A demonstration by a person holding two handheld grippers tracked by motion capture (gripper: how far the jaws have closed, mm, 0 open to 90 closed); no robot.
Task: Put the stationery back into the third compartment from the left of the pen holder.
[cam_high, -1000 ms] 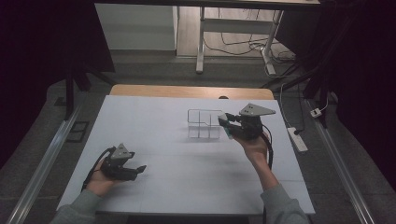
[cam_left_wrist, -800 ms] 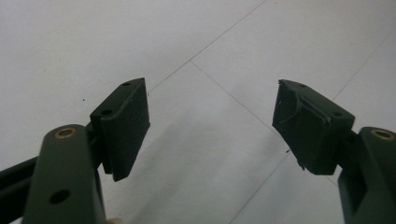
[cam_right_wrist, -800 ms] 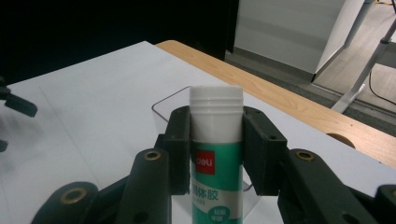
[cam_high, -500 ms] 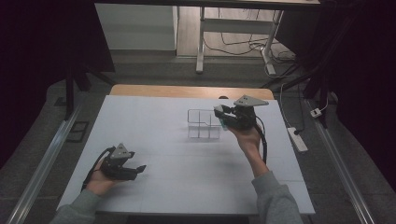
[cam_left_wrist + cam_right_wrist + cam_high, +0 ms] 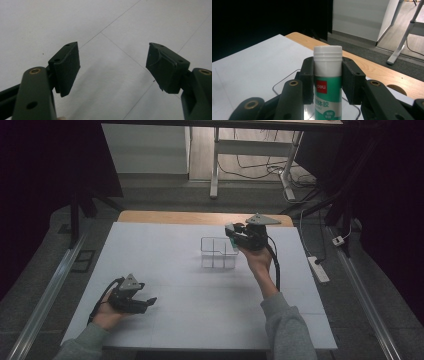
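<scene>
My right gripper [image 5: 328,82] is shut on a green-and-white glue stick [image 5: 327,87] with a white cap, held upright between its pads. In the high view the right gripper [image 5: 231,234] hovers at the back right corner of a clear plastic organizer box [image 5: 216,253] with dividers, the glue stick [image 5: 231,240] at its tip. The box's rim [image 5: 284,81] shows just below the jaws. My left gripper [image 5: 148,303] rests low at the table's front left, open, with nothing between its pads [image 5: 66,66] but bare white tabletop.
The white tabletop [image 5: 165,270] lies on a wooden table whose far edge [image 5: 190,217] shows behind. A power strip [image 5: 318,269] lies off the right side. Desk legs and cables stand on the floor beyond.
My right gripper has moved left and slightly away with the glue stick, coming over the organizer's back right corner. The left gripper has stayed put.
</scene>
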